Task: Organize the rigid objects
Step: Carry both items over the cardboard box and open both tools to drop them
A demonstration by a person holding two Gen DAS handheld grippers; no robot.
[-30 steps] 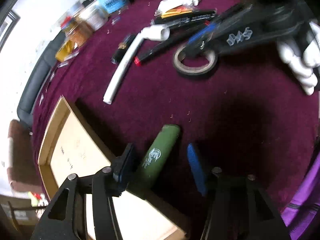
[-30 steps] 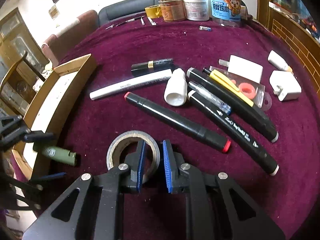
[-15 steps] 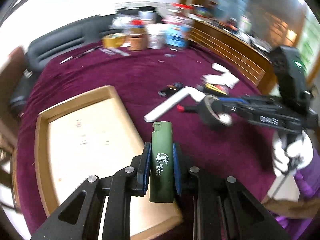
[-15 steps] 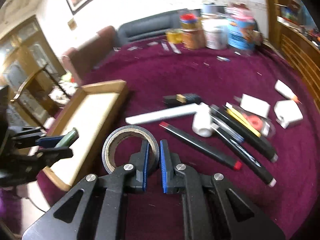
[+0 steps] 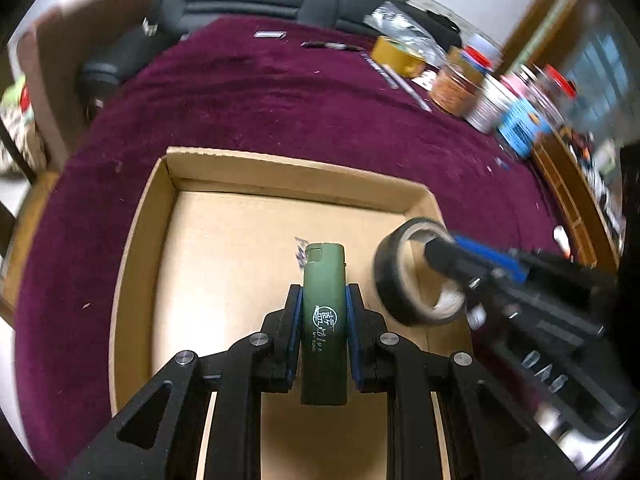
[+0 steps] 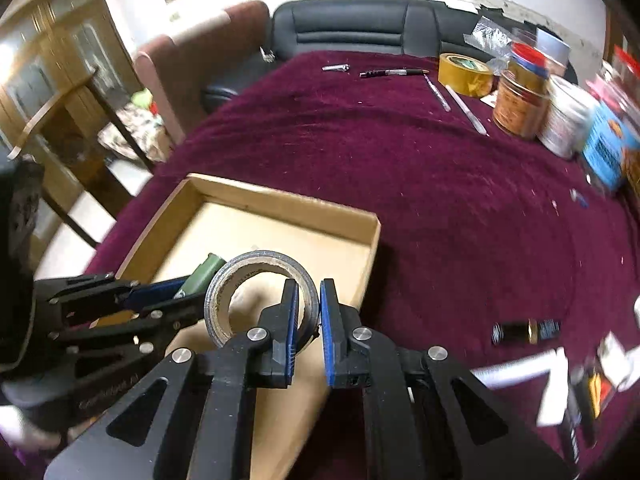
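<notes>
My left gripper (image 5: 323, 300) is shut on a green lighter (image 5: 323, 320) and holds it over the inside of the cardboard tray (image 5: 280, 178). My right gripper (image 6: 308, 300) is shut on the wall of a grey tape roll (image 6: 224, 288) and holds it over the tray's (image 6: 280, 200) right side. In the left wrist view the tape roll (image 5: 388, 284) and the right gripper (image 5: 448, 248) hang just right of the lighter. In the right wrist view the lighter (image 6: 202, 274) and left gripper (image 6: 176, 292) sit just left of the roll.
The tray lies on a maroon cloth (image 6: 440, 184). Jars and tubs (image 6: 560, 112) and a yellow tape roll (image 6: 464, 74) stand at the far right. Markers, a white tube (image 6: 520, 368) and a black tube (image 6: 524, 330) lie at right. A sofa (image 6: 360, 28) is behind.
Both grippers have swung left from the cloth to above the tray, carrying the lighter and the tape roll. One second ago the left gripper was still open around the lighter.
</notes>
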